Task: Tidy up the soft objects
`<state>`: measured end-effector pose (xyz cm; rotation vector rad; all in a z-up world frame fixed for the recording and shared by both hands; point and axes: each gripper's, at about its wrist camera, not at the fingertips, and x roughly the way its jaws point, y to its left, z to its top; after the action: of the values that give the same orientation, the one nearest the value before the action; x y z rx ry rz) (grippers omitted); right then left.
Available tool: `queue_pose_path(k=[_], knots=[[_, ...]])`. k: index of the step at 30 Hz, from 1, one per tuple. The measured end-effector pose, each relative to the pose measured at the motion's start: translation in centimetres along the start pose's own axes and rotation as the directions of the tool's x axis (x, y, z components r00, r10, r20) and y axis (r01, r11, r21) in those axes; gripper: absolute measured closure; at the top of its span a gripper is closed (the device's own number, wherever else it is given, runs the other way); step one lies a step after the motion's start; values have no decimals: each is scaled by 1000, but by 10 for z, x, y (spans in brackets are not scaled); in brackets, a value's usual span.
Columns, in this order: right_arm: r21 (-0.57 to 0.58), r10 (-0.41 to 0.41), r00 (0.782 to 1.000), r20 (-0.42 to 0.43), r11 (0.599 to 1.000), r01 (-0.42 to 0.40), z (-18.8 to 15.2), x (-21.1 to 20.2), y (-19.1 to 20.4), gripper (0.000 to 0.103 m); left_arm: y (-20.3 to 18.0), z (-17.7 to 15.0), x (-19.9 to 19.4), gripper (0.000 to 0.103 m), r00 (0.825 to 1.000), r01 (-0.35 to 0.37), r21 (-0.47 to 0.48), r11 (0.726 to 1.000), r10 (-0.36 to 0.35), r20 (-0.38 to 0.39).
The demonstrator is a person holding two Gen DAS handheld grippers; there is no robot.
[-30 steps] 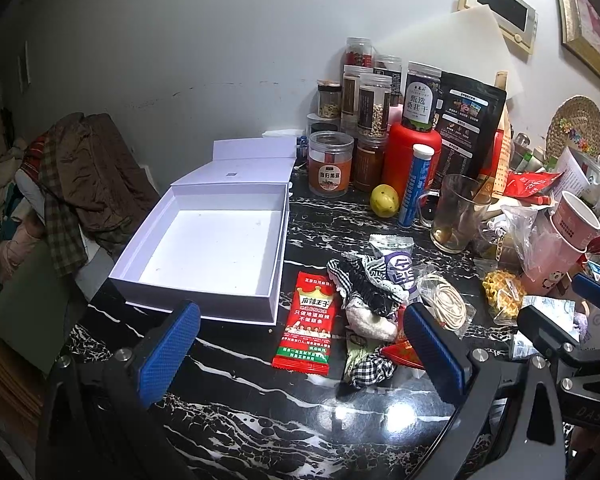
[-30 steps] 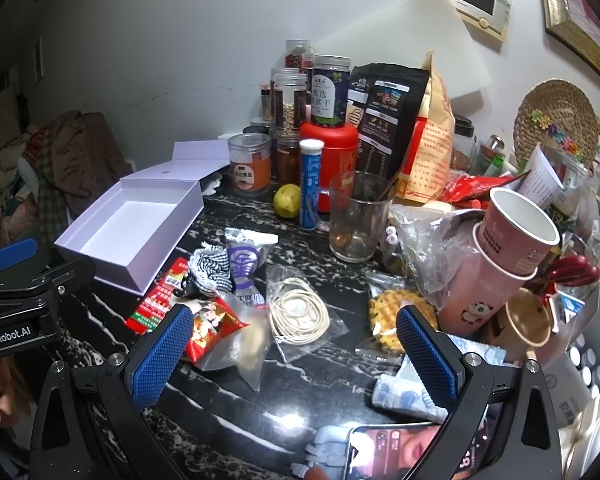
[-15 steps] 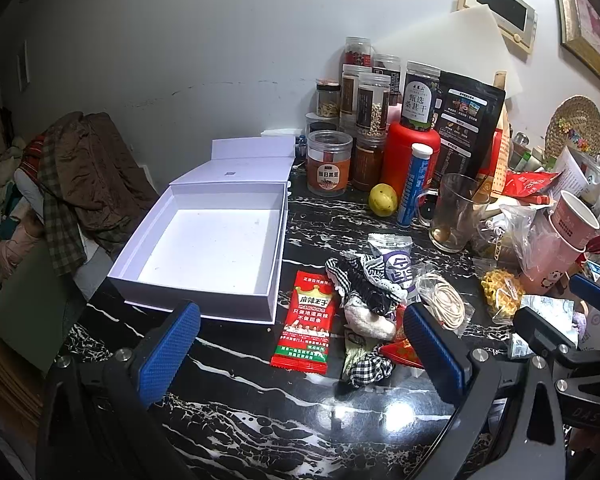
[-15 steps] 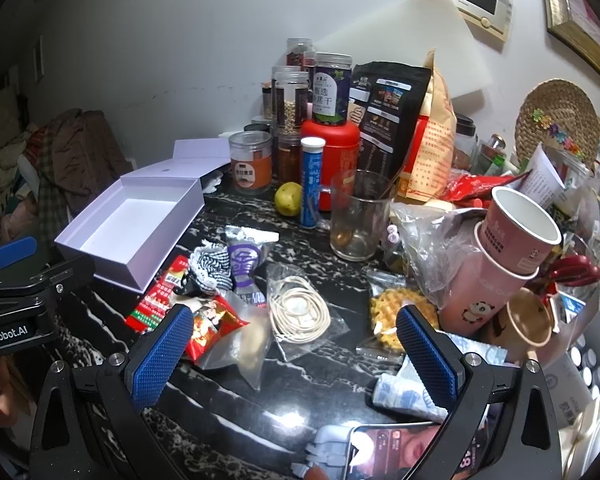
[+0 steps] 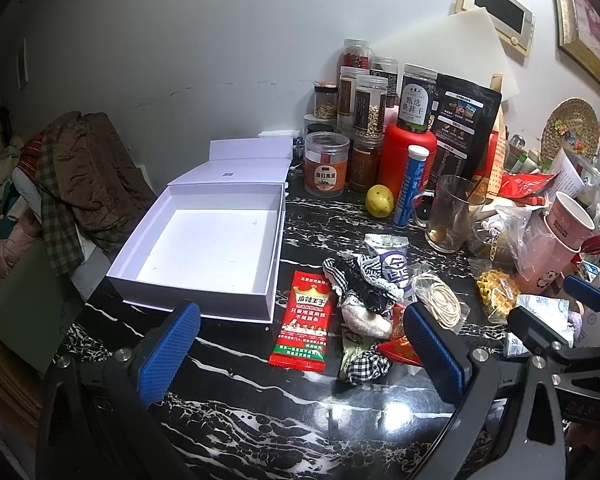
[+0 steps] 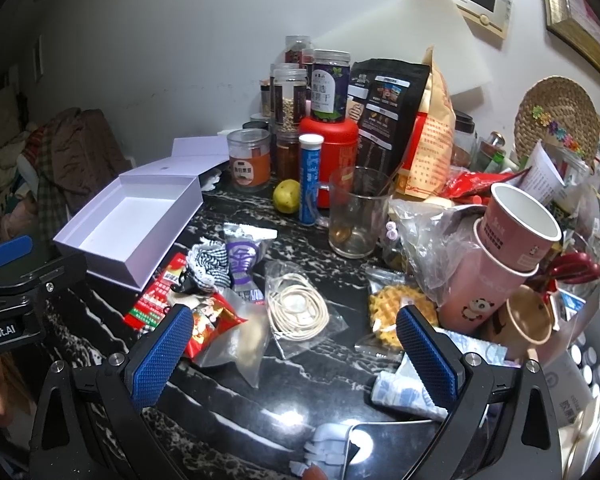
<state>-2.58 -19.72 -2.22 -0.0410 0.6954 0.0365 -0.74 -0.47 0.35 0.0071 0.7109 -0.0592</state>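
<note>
Checked fabric scrunchies [image 5: 362, 280] crumpled | glossy red packet [image 5: 305, 322] flat | white box [image 5: 204, 248] rectangular

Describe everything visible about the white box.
The white box is a shallow, square, rigid tray that looks like cardboard, lying open and flat on the black marble table at its left edge. Nothing is inside. Its hinged lid is folded back toward the wall. The red packet lies beside its front right corner; contact is unclear.

Left gripper [image 5: 300, 344] jaws wide apart, nothing held, above black marble table [image 5: 260, 420]. White box [image 5: 204, 252] uncovered. Red snack packet [image 5: 305, 322] beside checked fabric pile [image 5: 360, 284], possibly scrunchies.
</note>
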Motion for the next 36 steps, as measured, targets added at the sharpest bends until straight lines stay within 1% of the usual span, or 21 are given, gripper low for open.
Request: queue_pose_path(k=[12, 19, 24, 26, 27, 29, 30, 34, 36], knots=[[10, 38, 999, -33, 999, -38, -6, 10, 2, 0, 11, -7, 3, 0, 1000, -3, -11, 1000, 2, -31], [-7, 89, 994, -61, 996, -90, -10, 23, 17, 0, 20, -15, 9, 0, 998, -5, -23, 1000, 4, -57], [15, 133, 988, -81, 991, -133, -13, 35, 27, 2, 27, -23, 12, 0, 998, -2, -22, 1000, 1, -67], [34, 151, 986, -75, 988, -149, -14, 38, 28, 12, 29, -25, 12, 0, 998, -14, -13, 1000, 13, -61], [54, 163, 983, -80, 986, -159, -14, 41, 29, 14, 30, -26, 13, 0, 998, -15, -12, 1000, 14, -61], [79, 179, 979, -93, 982, -172, -14, 48, 30, 22, 34, -27, 16, 0, 997, -9, -21, 1000, 7, -71], [90, 184, 977, -103, 980, -175, -14, 52, 31, 24, 36, -27, 18, 0, 997, -4, -27, 1000, 2, -77], [109, 186, 973, -134, 979, -172, -13, 65, 36, 35, 42, -29, 25, 0, 996, -4, -39, 999, 1, -89], [122, 192, 969, -155, 977, -174, -13, 72, 38, 38, 44, -31, 28, 0, 995, -6, -42, 999, 1, -95]])
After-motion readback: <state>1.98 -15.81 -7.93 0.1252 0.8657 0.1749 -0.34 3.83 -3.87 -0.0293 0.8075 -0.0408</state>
